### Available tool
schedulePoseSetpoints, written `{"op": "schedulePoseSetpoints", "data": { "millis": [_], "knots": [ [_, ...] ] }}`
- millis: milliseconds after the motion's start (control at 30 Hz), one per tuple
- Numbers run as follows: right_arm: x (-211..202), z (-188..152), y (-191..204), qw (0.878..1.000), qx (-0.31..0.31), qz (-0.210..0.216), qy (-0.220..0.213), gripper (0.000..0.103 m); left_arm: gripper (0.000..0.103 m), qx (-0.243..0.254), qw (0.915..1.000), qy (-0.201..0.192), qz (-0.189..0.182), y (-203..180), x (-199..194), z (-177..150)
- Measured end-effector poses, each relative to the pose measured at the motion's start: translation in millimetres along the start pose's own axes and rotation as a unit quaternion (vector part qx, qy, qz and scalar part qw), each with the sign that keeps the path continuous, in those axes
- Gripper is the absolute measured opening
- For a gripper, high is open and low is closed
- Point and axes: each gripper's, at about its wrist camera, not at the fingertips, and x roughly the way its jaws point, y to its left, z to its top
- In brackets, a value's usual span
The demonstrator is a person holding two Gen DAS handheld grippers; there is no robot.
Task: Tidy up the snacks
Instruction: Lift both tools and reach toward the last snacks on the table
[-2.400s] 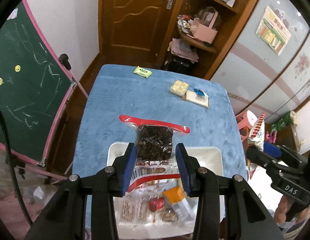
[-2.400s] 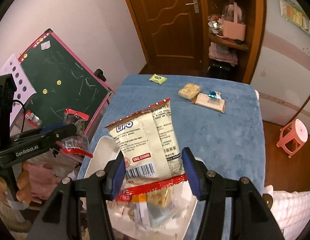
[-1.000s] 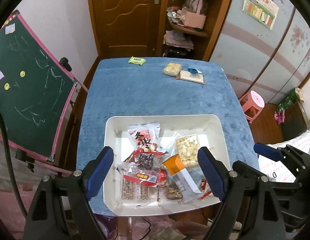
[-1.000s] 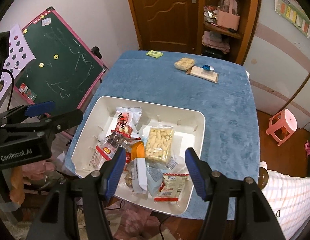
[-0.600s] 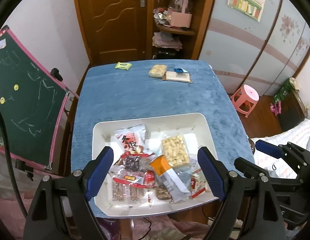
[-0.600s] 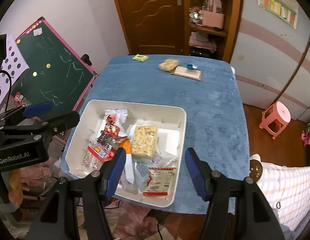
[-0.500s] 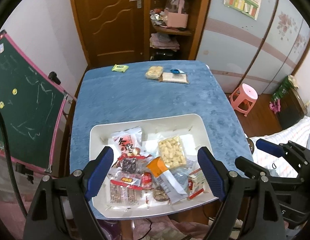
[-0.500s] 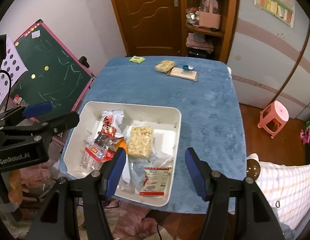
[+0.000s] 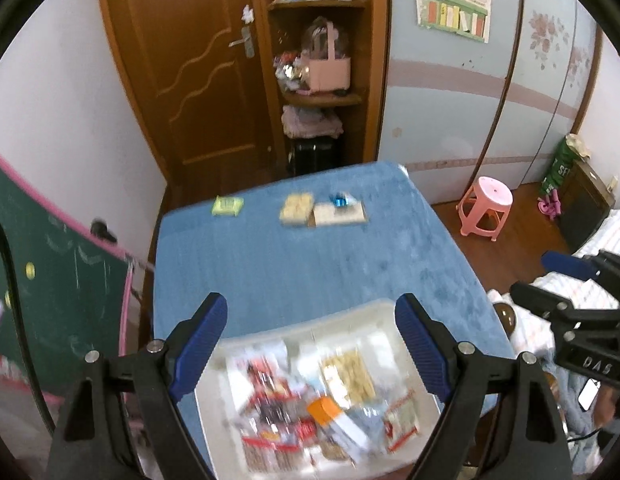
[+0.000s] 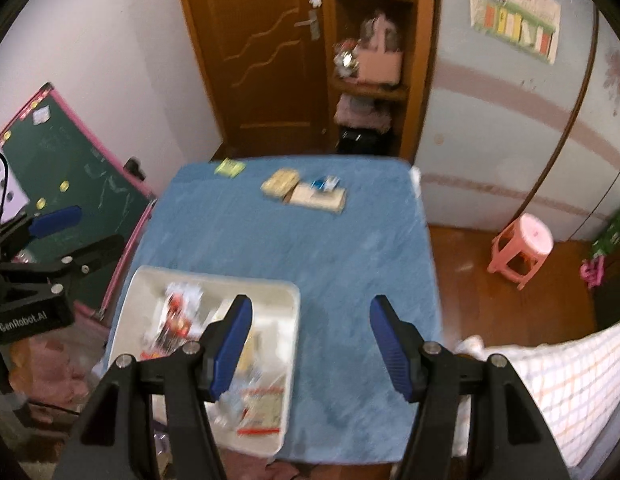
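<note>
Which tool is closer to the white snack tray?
Left. The left tool hangs directly over the white snack tray; the right tool hangs over blue tablecloth beside it.

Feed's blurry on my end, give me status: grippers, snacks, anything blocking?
Left gripper open, empty. Right gripper open, empty. White tray full of snack packs at near edge; green packet, cracker pack and flat pack at far end. Blue cloth between bare.

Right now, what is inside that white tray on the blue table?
The white tray holds a heap of snack packets: a pale puffed snack bag, an orange-topped packet and red-printed wrappers. They overlap and the picture is blurred, so whatever lies underneath is hidden.
</note>
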Motion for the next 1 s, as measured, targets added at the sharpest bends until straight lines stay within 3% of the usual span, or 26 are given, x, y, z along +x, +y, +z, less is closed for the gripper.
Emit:
{"op": "schedulePoseSetpoints", "data": {
  "millis": [167,300,600,800,1000],
  "knots": [
    [2,54,-11,0.999,-0.014,-0.029,-0.023,0.062,0.087,0.016,0.9997,-0.017,-0.009,11,17,66],
    [20,95,-19,0.998,-0.016,-0.050,-0.026,0.062,0.088,0.034,0.9992,-0.019,0.007,19,46,113],
    [126,195,-51,0.998,0.015,-0.068,0.009,0.062,0.088,0.072,0.9962,0.037,0.030,28,175,206],
    [223,223,-70,0.995,0.061,-0.054,0.059,0.062,0.088,0.045,0.9928,0.110,0.010,40,287,212],
    [319,213,-75,0.985,0.107,-0.024,0.133,0.062,0.088,0.012,0.9816,0.191,0.004,53,381,175]
  ]
}}
